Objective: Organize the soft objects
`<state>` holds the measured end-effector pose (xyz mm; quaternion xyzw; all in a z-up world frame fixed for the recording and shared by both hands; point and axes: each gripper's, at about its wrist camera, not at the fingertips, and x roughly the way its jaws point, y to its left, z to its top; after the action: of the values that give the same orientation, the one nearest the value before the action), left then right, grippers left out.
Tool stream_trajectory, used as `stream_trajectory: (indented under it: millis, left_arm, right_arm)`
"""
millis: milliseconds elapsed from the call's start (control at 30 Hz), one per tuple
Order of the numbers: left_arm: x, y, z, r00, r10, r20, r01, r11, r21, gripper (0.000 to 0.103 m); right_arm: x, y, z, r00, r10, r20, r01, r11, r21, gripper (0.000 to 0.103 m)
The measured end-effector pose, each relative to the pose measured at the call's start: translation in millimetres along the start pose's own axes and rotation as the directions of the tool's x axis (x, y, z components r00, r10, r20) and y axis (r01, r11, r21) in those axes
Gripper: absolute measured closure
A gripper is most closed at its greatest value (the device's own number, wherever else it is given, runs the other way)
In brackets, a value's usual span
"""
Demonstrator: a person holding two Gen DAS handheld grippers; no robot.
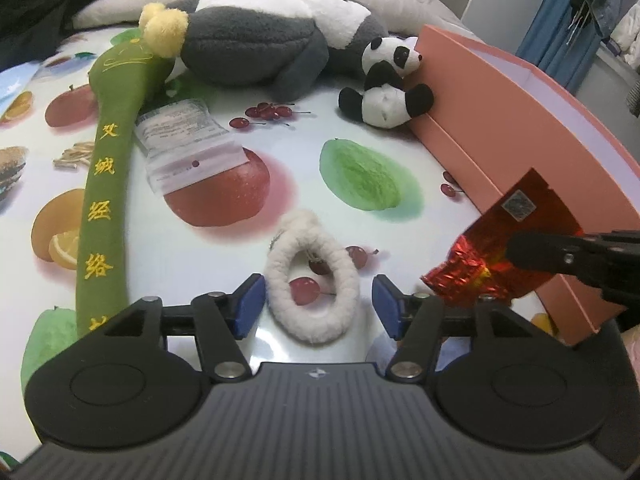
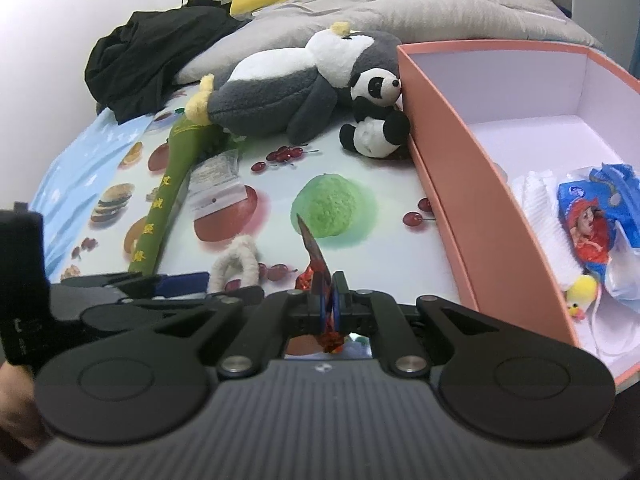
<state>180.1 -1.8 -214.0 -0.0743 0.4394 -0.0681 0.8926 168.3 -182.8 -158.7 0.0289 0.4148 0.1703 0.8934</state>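
Left gripper point(image 1: 318, 306) angled down, jaws apart over white fluffy ring point(image 1: 312, 276), right gripper point(image 2: 329, 300) clamping red foil packet point(image 2: 316, 256) beside pink box point(image 2: 452, 184), fruit-print sheet point(image 1: 280, 128) on bed.

You've got two plush animals out on the fruit-print cloth point(image 1: 192, 240): one big grey-and-white penguin point(image 1: 256, 40) and one little panda point(image 1: 386, 86). Add one long green stick pillow point(image 1: 106, 200), one white fluffy ring point(image 1: 312, 276), one clear label packet point(image 1: 188, 148) and one red foil wrapper point(image 1: 508, 240). There's just the one pink box point(image 2: 472, 200), with one tiny yellow duck point(image 2: 582, 292) and one blue printed packet point(image 2: 596, 220) inside that you can make out.
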Motion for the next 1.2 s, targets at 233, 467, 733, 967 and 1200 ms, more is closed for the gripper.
stream_trajectory:
  millis: [233,467,733,967,1200]
  left_arm:
    - [4,-5,1,0.998,0.063,0.01,-0.062,0.998,-0.028,0.05]
    - [4,-4,7,0.996,0.088,-0.02,-0.089,0.994,-0.068,0.085]
    - [-12,2,23,0.999,0.045,-0.019,-0.047,0.982,-0.181,0.087]
    - [-42,-7,52,1.0,0.018,0.021,-0.013,0.974,-0.227,0.087]
    - [-76,-31,87,0.997,-0.01,0.081,0.028,0.976,-0.215,0.087]
  right_arm:
    - [-1,-1,-4,1.0,-0.009,-0.013,0.009,1.0,0.0,0.096]
    - [-1,-1,0,1.0,-0.01,-0.025,0.01,1.0,-0.009,0.096]
    - [-13,-5,16,1.0,-0.005,-0.023,0.005,1.0,-0.011,0.096]
    - [-29,-13,43,1.0,0.002,0.005,-0.002,1.0,-0.009,0.096]
    - [-56,-20,75,0.998,0.011,0.064,-0.01,1.0,-0.018,0.096]
